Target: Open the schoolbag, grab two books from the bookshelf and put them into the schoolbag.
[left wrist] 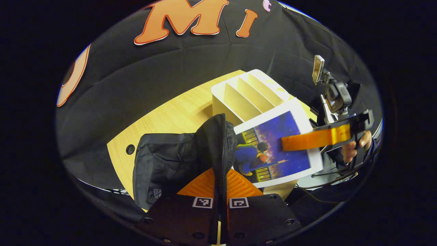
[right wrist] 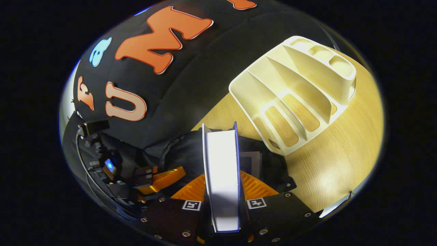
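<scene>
The black schoolbag (left wrist: pixel 164 160) lies on the wooden table (left wrist: pixel 170 116). My left gripper (left wrist: pixel 221 171) is shut on the bag's zipper edge and holds it lifted. A book with a blue picture cover (left wrist: pixel 269 153) hangs tilted at the bag's mouth, with my right gripper (left wrist: pixel 286 143) shut on it. In the right gripper view that book (right wrist: pixel 222 153) shows edge-on with white pages between my right gripper's (right wrist: pixel 222 176) fingers, just above the open bag (right wrist: pixel 181 150). A flat pale-edged thing (right wrist: pixel 252 160) lies inside the bag. The left gripper (right wrist: pixel 167 176) holds the bag's rim at the left.
The cream bookshelf (left wrist: pixel 245 92) stands behind the bag, and its slots (right wrist: pixel 297 89) hold no books. A hand (left wrist: pixel 351 150) grips the right gripper's handle, below its camera (left wrist: pixel 336 95). Bare tabletop (right wrist: pixel 341 153) lies right of the shelf. A round hole (left wrist: pixel 130 149) sits by the table's edge.
</scene>
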Demonstrator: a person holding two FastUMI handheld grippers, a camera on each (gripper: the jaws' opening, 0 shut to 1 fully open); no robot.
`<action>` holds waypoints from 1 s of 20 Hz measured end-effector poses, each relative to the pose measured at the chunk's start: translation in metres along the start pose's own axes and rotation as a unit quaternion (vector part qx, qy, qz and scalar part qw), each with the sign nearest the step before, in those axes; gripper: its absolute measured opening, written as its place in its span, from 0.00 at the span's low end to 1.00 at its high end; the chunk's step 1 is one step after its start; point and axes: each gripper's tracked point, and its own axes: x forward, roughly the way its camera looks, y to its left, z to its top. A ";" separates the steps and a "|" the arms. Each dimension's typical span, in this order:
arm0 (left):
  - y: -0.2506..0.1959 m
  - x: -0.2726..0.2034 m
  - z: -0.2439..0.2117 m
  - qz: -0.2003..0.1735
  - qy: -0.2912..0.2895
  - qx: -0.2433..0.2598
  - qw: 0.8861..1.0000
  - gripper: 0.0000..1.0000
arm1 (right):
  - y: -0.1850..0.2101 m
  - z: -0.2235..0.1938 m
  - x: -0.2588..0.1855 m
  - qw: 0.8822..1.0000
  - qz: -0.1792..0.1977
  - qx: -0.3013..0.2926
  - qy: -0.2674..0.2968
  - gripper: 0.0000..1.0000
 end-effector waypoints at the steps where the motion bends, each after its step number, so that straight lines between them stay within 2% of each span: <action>1: -0.001 0.000 0.000 0.000 -0.001 0.002 1.000 0.04 | 0.002 -0.007 0.006 1.000 0.015 0.017 0.006 0.34; 5: -0.007 0.002 0.000 0.001 0.005 0.000 1.000 0.04 | 0.002 -0.030 0.036 0.998 0.030 0.054 0.023 0.34; 8: -0.016 0.007 0.002 0.004 0.012 0.021 1.000 0.04 | 0.011 -0.040 0.056 0.995 0.041 0.085 0.013 0.34; 12: -0.025 0.007 0.006 0.009 0.012 0.038 0.999 0.04 | 0.014 -0.046 0.071 0.997 0.038 0.068 0.001 0.35; 17: -0.032 0.005 0.002 0.011 0.011 0.045 0.999 0.04 | 0.020 -0.052 0.098 0.996 0.059 0.071 0.019 0.36; 20: -0.032 0.001 0.000 0.013 0.006 0.040 0.999 0.04 | 0.019 -0.054 0.104 0.997 0.046 0.059 0.028 0.37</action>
